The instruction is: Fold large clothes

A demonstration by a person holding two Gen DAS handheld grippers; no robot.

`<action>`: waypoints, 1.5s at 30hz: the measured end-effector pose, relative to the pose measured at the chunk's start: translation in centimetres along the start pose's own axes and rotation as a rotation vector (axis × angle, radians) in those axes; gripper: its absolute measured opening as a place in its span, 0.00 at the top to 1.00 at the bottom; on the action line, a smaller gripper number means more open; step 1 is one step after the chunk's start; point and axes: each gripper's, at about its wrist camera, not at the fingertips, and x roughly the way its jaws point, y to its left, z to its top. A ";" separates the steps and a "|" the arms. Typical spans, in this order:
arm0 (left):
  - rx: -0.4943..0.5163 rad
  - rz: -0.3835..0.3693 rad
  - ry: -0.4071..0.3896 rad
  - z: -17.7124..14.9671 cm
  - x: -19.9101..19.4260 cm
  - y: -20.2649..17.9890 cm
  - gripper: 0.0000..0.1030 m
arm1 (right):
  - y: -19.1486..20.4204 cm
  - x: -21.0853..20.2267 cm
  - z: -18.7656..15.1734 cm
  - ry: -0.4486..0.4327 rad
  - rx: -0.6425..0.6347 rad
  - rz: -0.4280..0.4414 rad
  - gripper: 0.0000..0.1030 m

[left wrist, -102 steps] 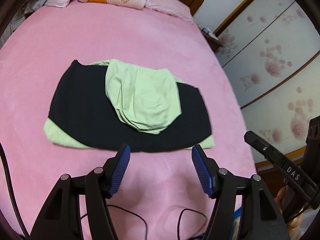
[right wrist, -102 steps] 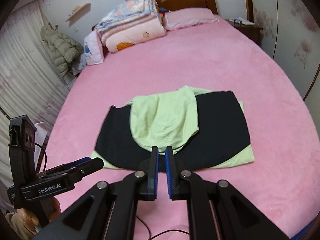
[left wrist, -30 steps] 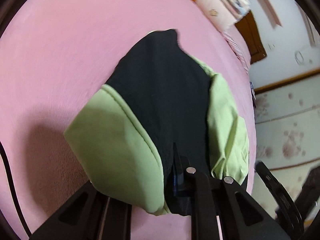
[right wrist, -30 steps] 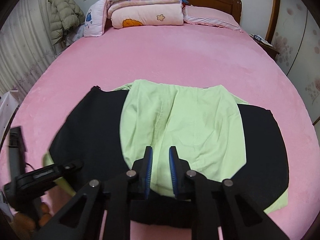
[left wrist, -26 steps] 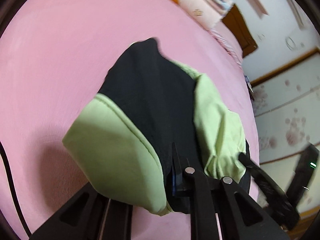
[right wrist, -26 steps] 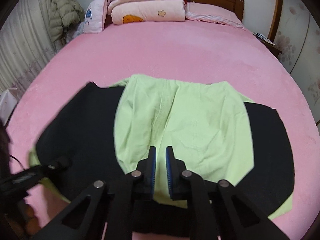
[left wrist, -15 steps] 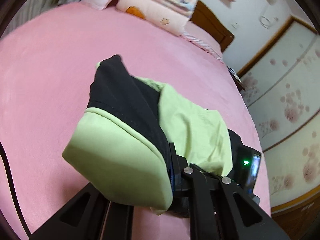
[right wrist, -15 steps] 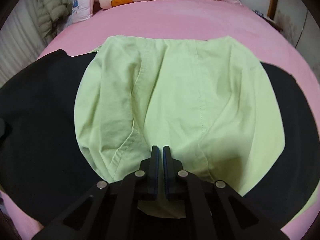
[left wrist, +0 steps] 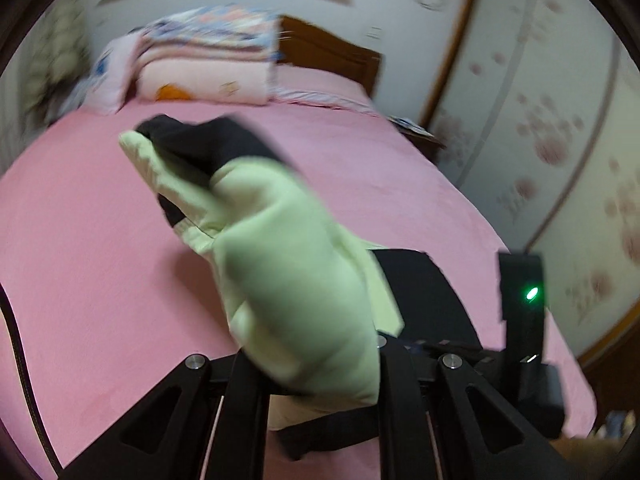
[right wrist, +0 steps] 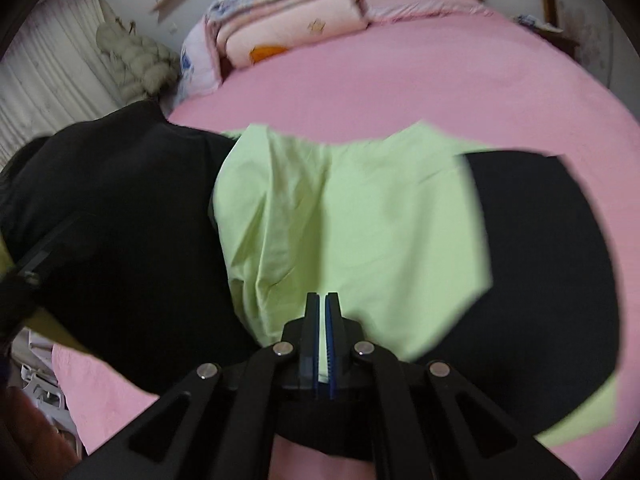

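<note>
A black and light-green garment [right wrist: 360,232] lies partly folded on the pink bed [right wrist: 400,80]. My left gripper [left wrist: 320,364] is shut on the garment's left end [left wrist: 296,288] and holds it lifted off the bed; the cloth covers the fingertips. My right gripper [right wrist: 322,304] is shut, its tips pressed on the green middle panel at the garment's near edge. In the right wrist view the raised black left part [right wrist: 108,208] stands up from the bed. The right gripper's body with a green light [left wrist: 524,312] shows in the left wrist view.
Folded quilts and pillows [left wrist: 208,68] lie at the head of the bed by the wooden headboard [left wrist: 332,56]. A wardrobe with flower pattern [left wrist: 560,120] stands on the right. A padded jacket [right wrist: 136,60] hangs by the curtain on the left.
My left gripper, open before the garment 3.4 s ago, closed on its left end and lifted it up and rightward. My right gripper moved down onto the green panel.
</note>
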 end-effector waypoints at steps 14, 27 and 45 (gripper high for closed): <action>0.324 -0.080 0.324 -6.9 12.6 -13.1 0.91 | -15.1 -7.1 -4.7 0.011 0.178 -0.252 0.97; 0.194 -0.246 0.395 -5.8 8.2 -10.9 0.42 | -17.3 -9.4 -3.0 0.015 0.341 -0.086 0.75; -0.148 0.187 0.315 -3.3 9.1 4.7 0.35 | -13.0 -1.4 0.4 0.205 0.187 -0.123 0.66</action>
